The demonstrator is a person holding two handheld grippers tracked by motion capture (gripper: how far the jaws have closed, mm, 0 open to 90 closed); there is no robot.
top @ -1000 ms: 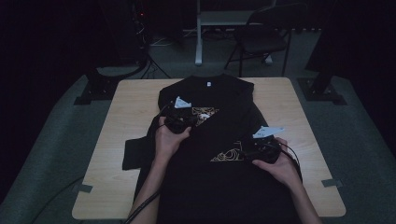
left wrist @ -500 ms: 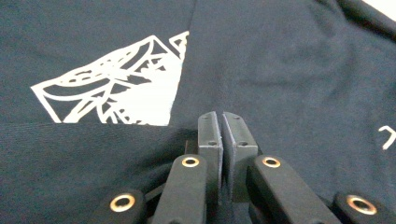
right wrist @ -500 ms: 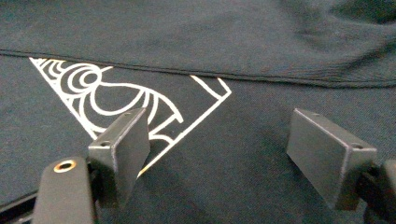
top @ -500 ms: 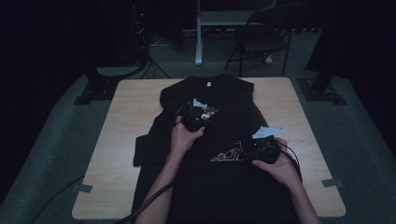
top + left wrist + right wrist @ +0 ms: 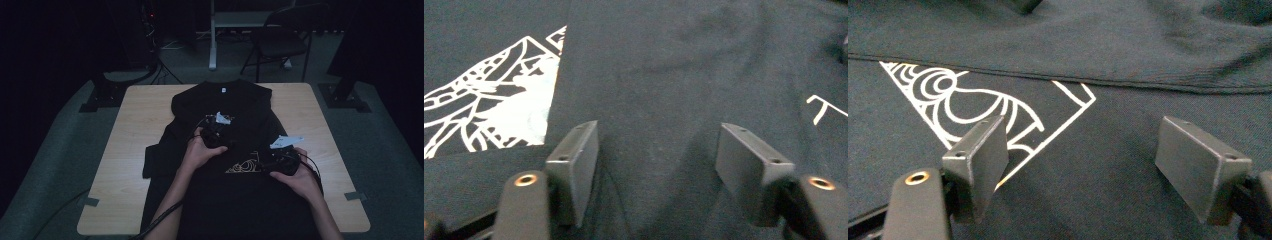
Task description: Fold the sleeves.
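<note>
Black T-shirt (image 5: 235, 150), spread flat mid-table for folding, folded flap at its 12 o'clock; left gripper (image 5: 214, 131), jaws just opening, nothing between them, above flap; right gripper (image 5: 280, 159) at 4 o'clock, jaws apart, steadying cloth.

A dim recording studio: stand bases (image 5: 107, 90) flank the wooden counter (image 5: 140, 130), folding chair (image 5: 280, 42) upper right, grey carpet.
</note>
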